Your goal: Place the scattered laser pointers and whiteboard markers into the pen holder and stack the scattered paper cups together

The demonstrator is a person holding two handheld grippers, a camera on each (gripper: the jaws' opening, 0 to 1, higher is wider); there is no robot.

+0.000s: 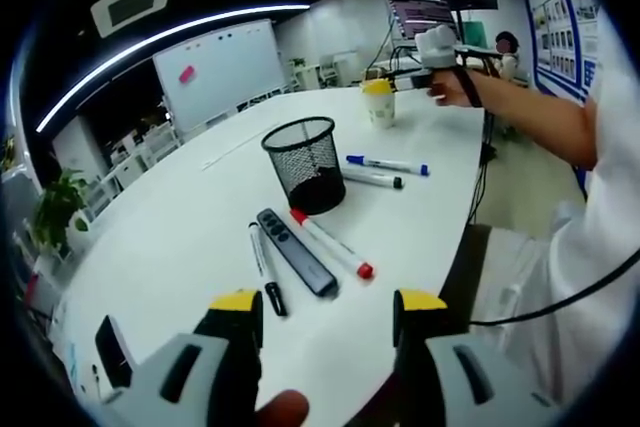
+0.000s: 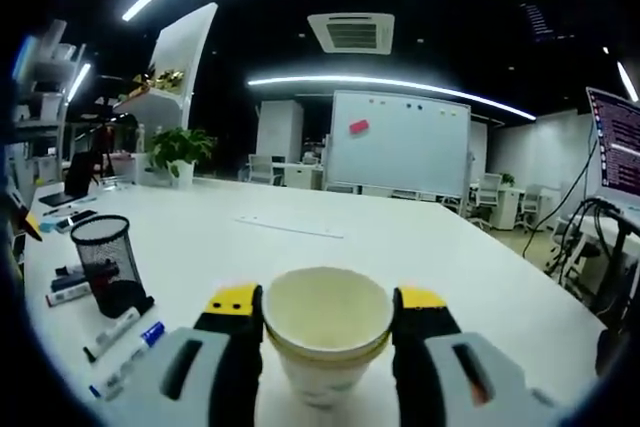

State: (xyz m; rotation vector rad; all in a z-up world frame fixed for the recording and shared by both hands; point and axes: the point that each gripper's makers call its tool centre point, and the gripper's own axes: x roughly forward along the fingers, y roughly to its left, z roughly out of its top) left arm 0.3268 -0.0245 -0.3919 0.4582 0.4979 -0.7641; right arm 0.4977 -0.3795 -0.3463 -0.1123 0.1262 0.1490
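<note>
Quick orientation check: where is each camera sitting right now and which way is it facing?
Left gripper view: rides on the left claw, low over the white table, facing the mesh pen holder, the markers and the black laser pointer; a person's arm holds the right claw at the paper cups.
Right gripper view: rides on the right claw, facing the whiteboard; its jaws flank the paper cups.
Shared: table, pen holder, cups, blue-capped marker.

The left gripper [image 1: 322, 309] is held low with jaws parted. The right gripper [image 2: 326, 319] is extended on an outstretched arm, jaws seemingly closed against something.
</note>
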